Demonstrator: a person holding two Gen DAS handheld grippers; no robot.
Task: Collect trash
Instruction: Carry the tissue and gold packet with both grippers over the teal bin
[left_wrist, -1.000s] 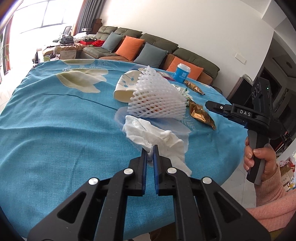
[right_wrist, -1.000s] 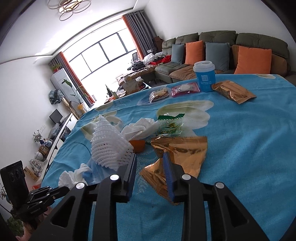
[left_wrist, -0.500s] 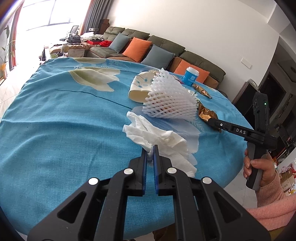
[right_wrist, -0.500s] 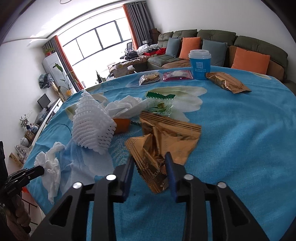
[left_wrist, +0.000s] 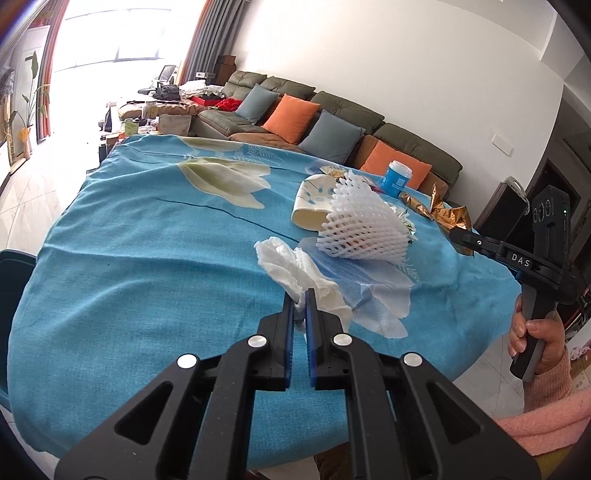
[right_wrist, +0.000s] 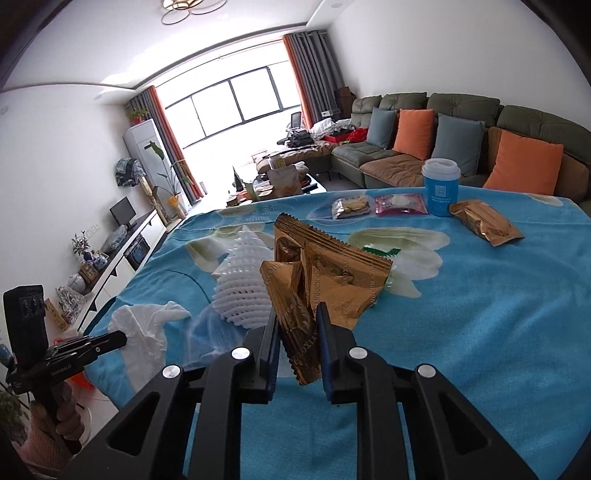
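Observation:
My left gripper (left_wrist: 299, 298) is shut on a crumpled white tissue (left_wrist: 295, 266) that trails onto the blue floral tablecloth (left_wrist: 129, 266). My right gripper (right_wrist: 297, 319) is shut on a crumpled gold foil wrapper (right_wrist: 325, 273) and holds it lifted off the cloth. In the left wrist view the right gripper (left_wrist: 458, 236) hangs at the right table edge with the gold wrapper (left_wrist: 447, 214). In the right wrist view the left gripper (right_wrist: 118, 338) sits at the lower left beside the tissue (right_wrist: 147, 321). A white foam fruit net (left_wrist: 362, 225) lies beyond the tissue.
A cream bowl (left_wrist: 314, 201) lies tipped behind the net. A blue cup (right_wrist: 441, 186), two sealed snack packets (right_wrist: 349, 206), another gold wrapper (right_wrist: 484, 221) and a green-white wrapper (right_wrist: 380, 253) lie on the far side. A sofa (right_wrist: 461, 147) stands behind the table.
My right gripper has closed on the gold wrapper and lifted it off the cloth. My left gripper has drawn the tissue back toward the near edge, away from the foam net.

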